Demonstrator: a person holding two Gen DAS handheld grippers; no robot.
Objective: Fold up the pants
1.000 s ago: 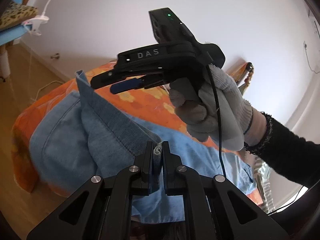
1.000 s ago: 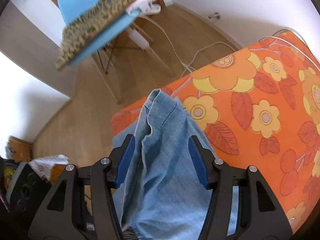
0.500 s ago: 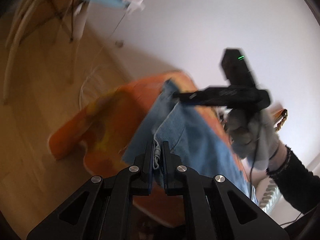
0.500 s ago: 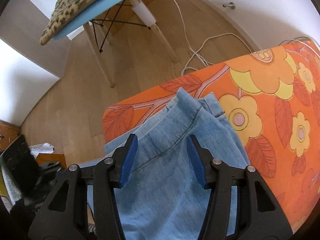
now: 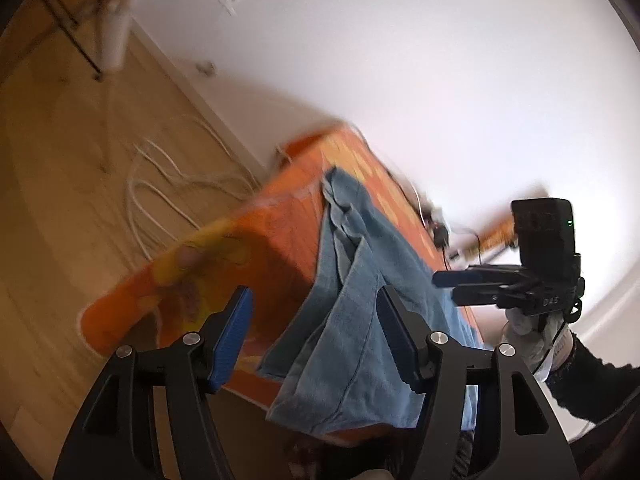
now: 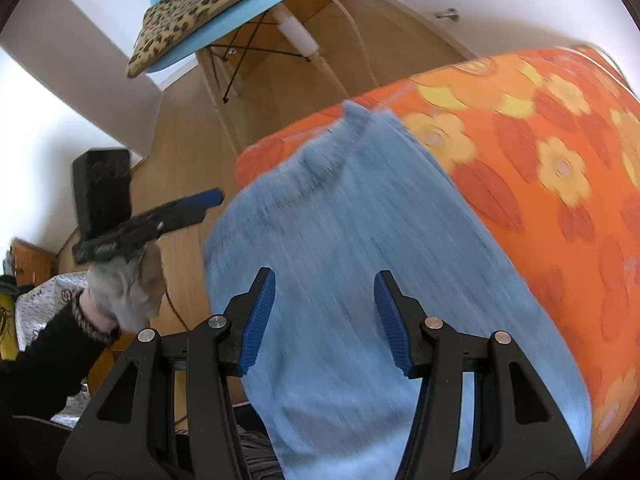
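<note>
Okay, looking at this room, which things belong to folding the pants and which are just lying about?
For the job:
- light blue denim pants
- orange flowered table cover they lie on
- left claw, jaws just opened, denim between them but not gripped
- right claw, open over the denim

Lying about:
- blue chair with leopard-print cushion
- white cables on the wooden floor

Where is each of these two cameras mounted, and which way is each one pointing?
Left wrist view: sits on the left gripper, looking slightly down along its open fingers at the jeans; the right gripper and gloved right hand show.
Right wrist view: sits on the right gripper, looking steeply down at the jeans; the left gripper and gloved left hand show.
Both share jeans, orange floral cover, blue chair.
</note>
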